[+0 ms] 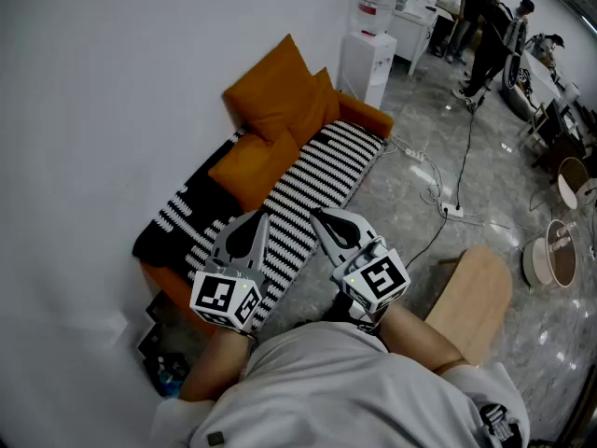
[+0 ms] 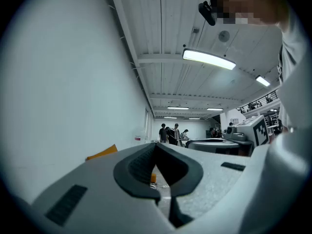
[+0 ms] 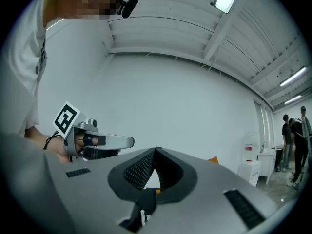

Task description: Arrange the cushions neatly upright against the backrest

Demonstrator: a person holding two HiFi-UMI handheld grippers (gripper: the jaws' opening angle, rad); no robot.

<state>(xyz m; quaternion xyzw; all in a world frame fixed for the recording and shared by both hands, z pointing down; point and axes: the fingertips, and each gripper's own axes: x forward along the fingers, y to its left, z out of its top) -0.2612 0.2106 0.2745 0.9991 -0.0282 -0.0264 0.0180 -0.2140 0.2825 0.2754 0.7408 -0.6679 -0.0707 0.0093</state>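
An orange sofa with a black-and-white striped cover [image 1: 317, 180] stands along the white wall. Two orange cushions [image 1: 275, 87] lean upright against its backrest at the far end. A third orange cushion [image 1: 250, 164] lies tilted on the seat in front of them. My left gripper [image 1: 258, 217] and right gripper [image 1: 318, 216] are both shut and empty, side by side close to my chest, over the sofa's near end. The left gripper view shows shut jaws [image 2: 156, 145] and an orange cushion corner [image 2: 102, 152]. The right gripper view shows shut jaws [image 3: 155, 150], the left gripper [image 3: 95, 141] and a cushion tip [image 3: 213, 159].
A white water dispenser [image 1: 367, 62] stands past the sofa's far end. Cables and a power strip [image 1: 451, 209] trail over the grey floor. A light wooden stool [image 1: 476, 292] is at my right. Round tables [image 1: 548, 256] and several people [image 1: 485, 26] are farther off.
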